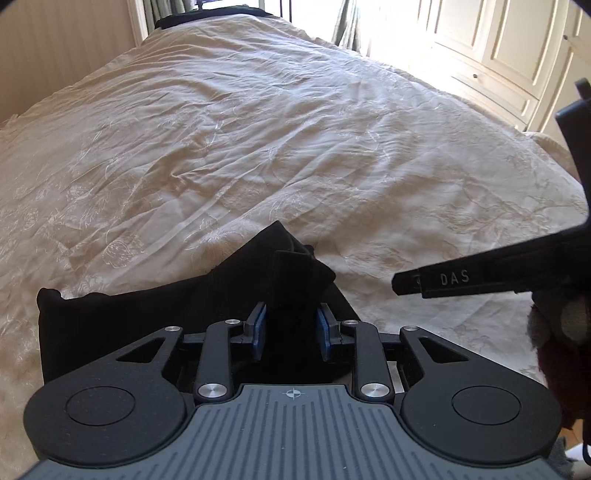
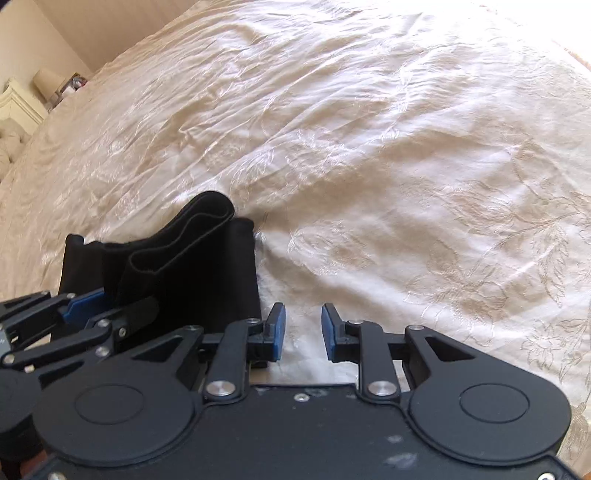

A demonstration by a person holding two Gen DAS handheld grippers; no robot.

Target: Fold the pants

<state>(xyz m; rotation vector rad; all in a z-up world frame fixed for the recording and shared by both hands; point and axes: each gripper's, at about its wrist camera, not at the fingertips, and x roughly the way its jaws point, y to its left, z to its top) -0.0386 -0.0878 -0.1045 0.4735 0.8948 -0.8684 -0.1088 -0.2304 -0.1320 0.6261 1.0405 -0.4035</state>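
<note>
The black pants (image 1: pixel 140 325) lie folded into a thick bundle near the front edge of the bed, with stacked folded edges showing in the right wrist view (image 2: pixel 184 266). My left gripper (image 1: pixel 291 326) stands over the bundle with its blue pads apart. An upright fold of the black cloth sits between them, and the pads do not press on it. From the right wrist view, the left gripper (image 2: pixel 110 306) is at the bundle's left side. My right gripper (image 2: pixel 303 332) is open with nothing between its pads, over bare bedspread just right of the pants. One of its fingers (image 1: pixel 454 280) reaches in from the right.
A cream embroidered bedspread (image 1: pixel 258 147) covers the whole wrinkled bed. White wardrobe doors (image 1: pixel 498 48) stand beyond the bed's right side. A dark item (image 1: pixel 207 18) lies at the far end. A nightstand with a lamp (image 2: pixel 46 83) and pillows (image 2: pixel 11 147) are at the left.
</note>
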